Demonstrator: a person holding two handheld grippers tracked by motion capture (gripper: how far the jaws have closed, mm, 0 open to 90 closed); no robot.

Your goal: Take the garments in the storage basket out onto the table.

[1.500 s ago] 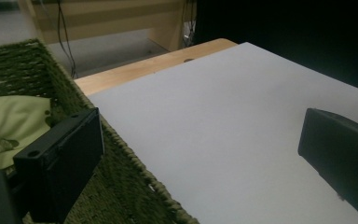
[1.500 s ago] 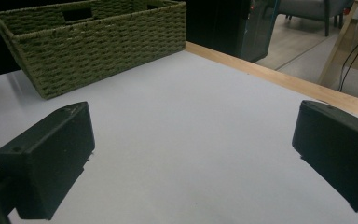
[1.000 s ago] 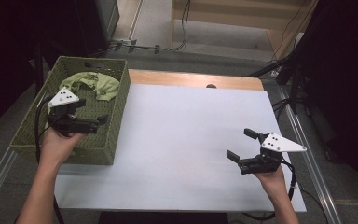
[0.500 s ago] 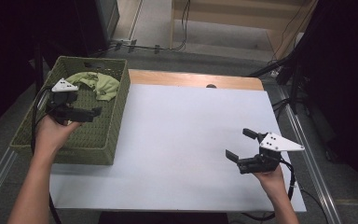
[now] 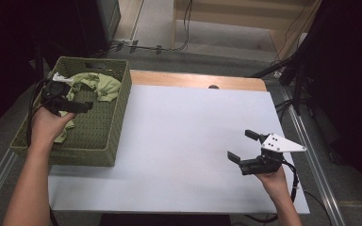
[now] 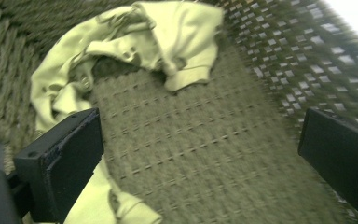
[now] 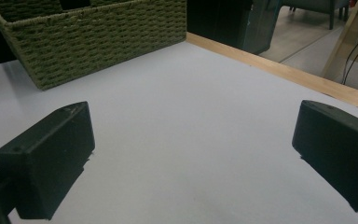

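A pale green cloth (image 5: 95,84) lies crumpled at the far end of a green woven basket (image 5: 119,126) on the table's left. My left gripper (image 5: 75,100) hovers inside the basket, just short of the cloth. In the left gripper view its jaws stand wide apart, open (image 6: 203,128), over the basket floor (image 6: 214,158), with the cloth (image 6: 140,37) ahead and trailing under the left jaw. My right gripper (image 5: 241,145) is open low over the white table (image 5: 184,127) at the front right. Nothing sits between its fingers (image 7: 191,135).
The basket's woven wall (image 7: 88,37) stands far left in the right gripper view. A wooden strip (image 5: 198,80) runs along the table's far edge, with a small dark knob (image 5: 213,86) on it. Cables and furniture stand on the floor beyond.
My left gripper has moved away from me, deeper into the basket toward the cloth. The right gripper has stayed where it was.
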